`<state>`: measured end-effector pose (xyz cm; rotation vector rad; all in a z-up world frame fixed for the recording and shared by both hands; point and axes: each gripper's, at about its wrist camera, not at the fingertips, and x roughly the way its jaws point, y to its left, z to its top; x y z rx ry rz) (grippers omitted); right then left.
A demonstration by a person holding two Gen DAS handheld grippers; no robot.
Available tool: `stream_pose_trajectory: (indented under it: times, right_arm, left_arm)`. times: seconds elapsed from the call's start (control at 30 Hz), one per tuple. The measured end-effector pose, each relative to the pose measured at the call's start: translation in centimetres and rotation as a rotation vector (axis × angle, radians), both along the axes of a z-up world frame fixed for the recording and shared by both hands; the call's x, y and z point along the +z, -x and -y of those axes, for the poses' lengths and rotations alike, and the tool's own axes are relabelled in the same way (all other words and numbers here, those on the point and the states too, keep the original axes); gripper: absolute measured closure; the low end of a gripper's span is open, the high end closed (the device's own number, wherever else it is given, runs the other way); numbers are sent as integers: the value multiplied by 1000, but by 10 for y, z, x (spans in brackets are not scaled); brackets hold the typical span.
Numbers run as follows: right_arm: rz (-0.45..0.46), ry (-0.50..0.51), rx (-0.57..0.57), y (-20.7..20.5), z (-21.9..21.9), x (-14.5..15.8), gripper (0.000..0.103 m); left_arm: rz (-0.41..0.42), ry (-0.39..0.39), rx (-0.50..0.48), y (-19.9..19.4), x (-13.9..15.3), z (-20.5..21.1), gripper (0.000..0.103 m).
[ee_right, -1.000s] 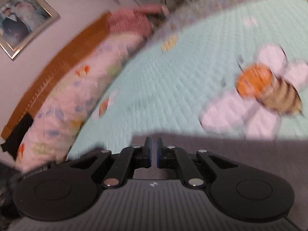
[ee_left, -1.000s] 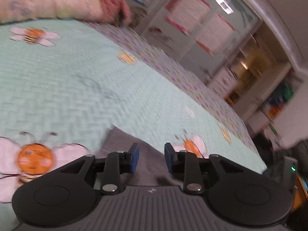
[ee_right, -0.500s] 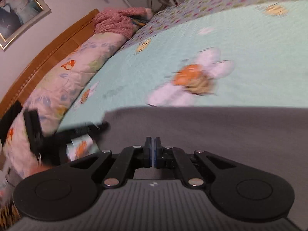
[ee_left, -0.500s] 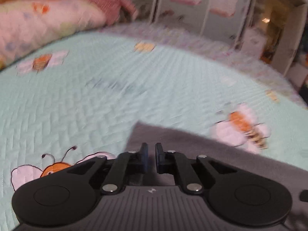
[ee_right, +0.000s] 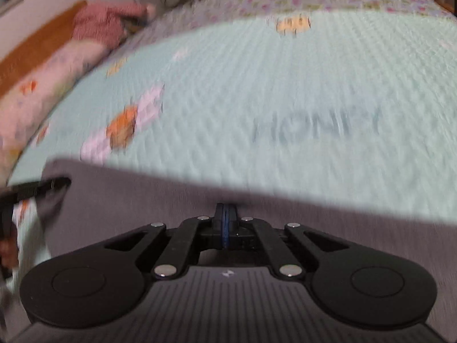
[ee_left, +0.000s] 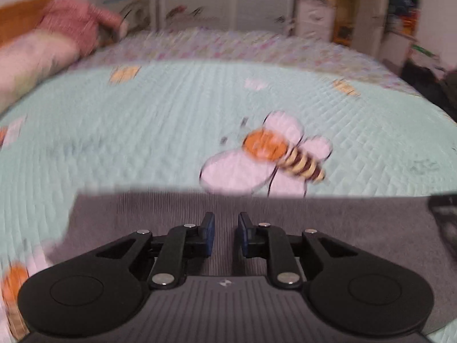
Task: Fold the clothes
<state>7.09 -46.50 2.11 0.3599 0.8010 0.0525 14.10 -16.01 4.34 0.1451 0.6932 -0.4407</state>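
A grey garment [ee_left: 328, 214] lies spread on the mint bee-print bedspread [ee_left: 142, 120], its far edge straight across the left wrist view. My left gripper [ee_left: 225, 220] hovers over the garment near its left corner. Its jaws are opening, with a small gap through which only flat cloth shows, nothing pinched. In the right wrist view the garment [ee_right: 357, 243] fills the foreground. My right gripper [ee_right: 225, 208] has its pads together on the garment's far edge, and the jaws are just beginning to open. The left gripper [ee_right: 37, 185] shows at the left edge of that view, and the right gripper [ee_left: 442, 208] at the right edge of the left wrist view.
A floral pillow [ee_right: 42, 85] and a pink garment [ee_right: 100, 25] lie along the wooden headboard [ee_right: 37, 37] at the left. Cupboards and shelves [ee_left: 357, 14] stand beyond the bed's far side. Open bedspread stretches ahead of both grippers.
The left jaws stood apart a second ago, closed half a second ago, and stand apart again. Both grippers swept sideways across the bed, and more of the grey garment now lies spread.
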Motion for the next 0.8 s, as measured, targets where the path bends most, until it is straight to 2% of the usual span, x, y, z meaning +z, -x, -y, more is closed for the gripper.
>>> stream_pose_trajectory:
  times: [0.03, 0.1, 0.13, 0.17, 0.27, 0.37, 0.47, 0.6, 0.7, 0.8]
  right_arm:
    - [38, 3, 51, -1, -4, 6, 95]
    - [69, 46, 159, -2, -9, 15, 75]
    - [74, 90, 199, -4, -12, 17, 57]
    - [76, 150, 224, -6, -15, 18, 47]
    - [53, 280, 300, -16, -18, 13, 46]
    - [0, 318, 343, -17, -5, 4, 46]
    - [-9, 306, 375, -13, 3, -1, 46]
    - [-17, 263, 394, -9, 10, -2, 46]
    - [-21, 246, 403, -9, 10, -3, 46]
    - [-28, 222, 418, -10, 13, -4, 45]
  left_arm:
    - [15, 15, -38, -5, 3, -2, 82]
    - [44, 45, -114, -16, 8, -7, 80]
    - [59, 60, -152, -22, 11, -9, 78]
    - [53, 68, -175, -28, 10, -9, 77]
    - [22, 79, -261, -47, 5, -7, 75]
    - [-27, 15, -360, -57, -1, 1, 75]
    - [-40, -31, -407, -61, -6, 4, 75]
    - [-60, 49, -433, -67, 3, -8, 75]
    - [-122, 55, -502, -70, 1, -7, 75]
    - [-136, 26, -540, -73, -4, -3, 75]
